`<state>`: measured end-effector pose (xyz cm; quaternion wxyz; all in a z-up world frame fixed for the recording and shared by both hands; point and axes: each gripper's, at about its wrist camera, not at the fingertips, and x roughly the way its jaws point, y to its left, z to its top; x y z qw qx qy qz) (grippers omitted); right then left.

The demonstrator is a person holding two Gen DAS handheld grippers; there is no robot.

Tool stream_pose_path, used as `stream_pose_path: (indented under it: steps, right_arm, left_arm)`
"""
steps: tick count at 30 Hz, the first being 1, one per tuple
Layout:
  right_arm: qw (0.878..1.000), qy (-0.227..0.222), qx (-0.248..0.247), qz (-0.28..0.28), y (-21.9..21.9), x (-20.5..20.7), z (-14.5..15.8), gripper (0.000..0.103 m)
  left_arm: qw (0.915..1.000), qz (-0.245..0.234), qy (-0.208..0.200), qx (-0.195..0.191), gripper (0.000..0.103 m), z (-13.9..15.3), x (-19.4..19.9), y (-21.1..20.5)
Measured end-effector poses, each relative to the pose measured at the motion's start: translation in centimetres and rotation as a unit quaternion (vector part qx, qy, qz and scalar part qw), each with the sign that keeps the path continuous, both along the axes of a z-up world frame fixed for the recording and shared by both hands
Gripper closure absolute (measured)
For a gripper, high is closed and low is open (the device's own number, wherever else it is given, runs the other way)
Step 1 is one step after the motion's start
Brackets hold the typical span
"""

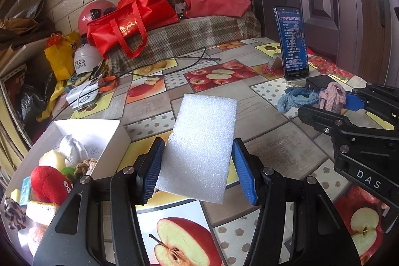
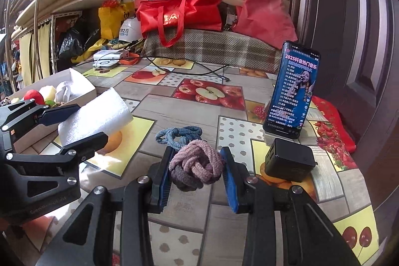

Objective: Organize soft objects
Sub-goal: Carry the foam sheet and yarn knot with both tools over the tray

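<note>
My left gripper (image 1: 197, 171) is shut on a white foam sheet (image 1: 202, 146) and holds it tilted above the table; it also shows in the right wrist view (image 2: 94, 116). My right gripper (image 2: 197, 173) is shut on a pink knotted hair-tie bundle (image 2: 195, 163), also seen in the left wrist view (image 1: 331, 94). A blue hair tie (image 2: 178, 135) lies on the table just beyond it. A white box (image 1: 109, 141) at the left holds several soft items, among them a red plush toy (image 1: 48, 183).
A phone (image 2: 294, 89) stands upright at the right with a black charger (image 2: 289, 162) in front of it. A black cable (image 2: 189, 69) crosses the far table. Red bags (image 2: 179, 11), helmets and foam rolls are piled at the back. A fruit-print cloth (image 2: 207, 94) covers the table.
</note>
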<state>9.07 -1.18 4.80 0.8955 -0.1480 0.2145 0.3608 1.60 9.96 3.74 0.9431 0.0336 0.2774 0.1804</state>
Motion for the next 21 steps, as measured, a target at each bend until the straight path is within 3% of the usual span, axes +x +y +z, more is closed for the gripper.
stream_pose_path:
  steps: [13,21]
  right_arm:
    - [0.999,-0.019,0.040,-0.012,-1.0,-3.3,0.6,0.066]
    - [0.999,-0.019,0.041,0.017,0.6,-5.6,0.6,0.066]
  left_arm:
    - [0.9989,0.010,-0.045,-0.013,0.047,0.7,-4.2,-0.5]
    - [0.9986,0.016,-0.050,-0.002,0.047,0.7,-7.5,0.0]
